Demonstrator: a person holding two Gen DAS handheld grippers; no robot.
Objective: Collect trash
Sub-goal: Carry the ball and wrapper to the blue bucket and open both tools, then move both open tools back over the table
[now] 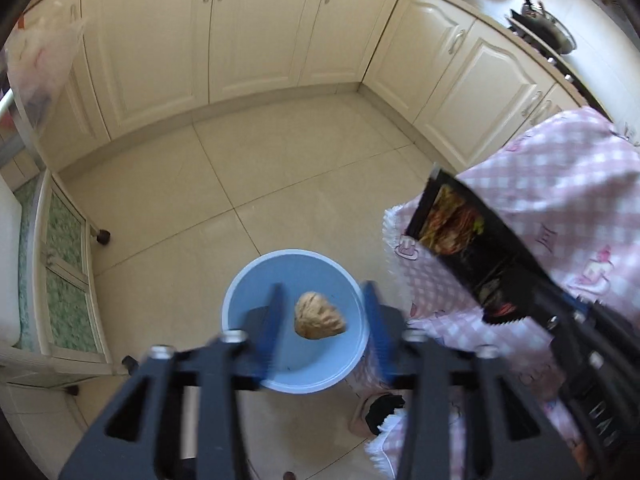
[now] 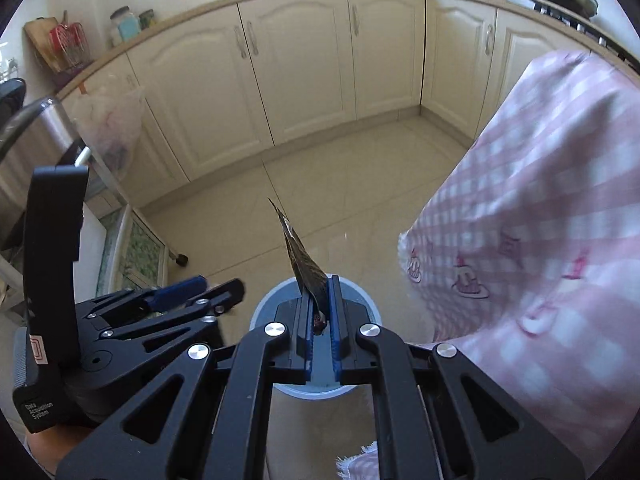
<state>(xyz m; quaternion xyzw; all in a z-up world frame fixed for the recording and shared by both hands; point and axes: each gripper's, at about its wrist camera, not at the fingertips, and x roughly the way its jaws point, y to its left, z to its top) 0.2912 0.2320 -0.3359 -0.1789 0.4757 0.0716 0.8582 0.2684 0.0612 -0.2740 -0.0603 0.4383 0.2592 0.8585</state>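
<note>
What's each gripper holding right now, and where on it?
Right gripper: shut on the dark snack wrapper, pinched at one end. Left gripper: open, holding nothing; crumpled brown ball is over the blue bin.

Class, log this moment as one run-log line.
left claw: open, walnut above blue bin | right claw: shut on wrapper

The bin (image 1: 240, 304) mouth lies open straight below, only a crumpled wad (image 1: 319, 315) over it; the pink cloth (image 1: 560, 220) crowds its right side; bare floor (image 1: 224, 184) stretches free to the cabinets (image 1: 256, 32).
</note>
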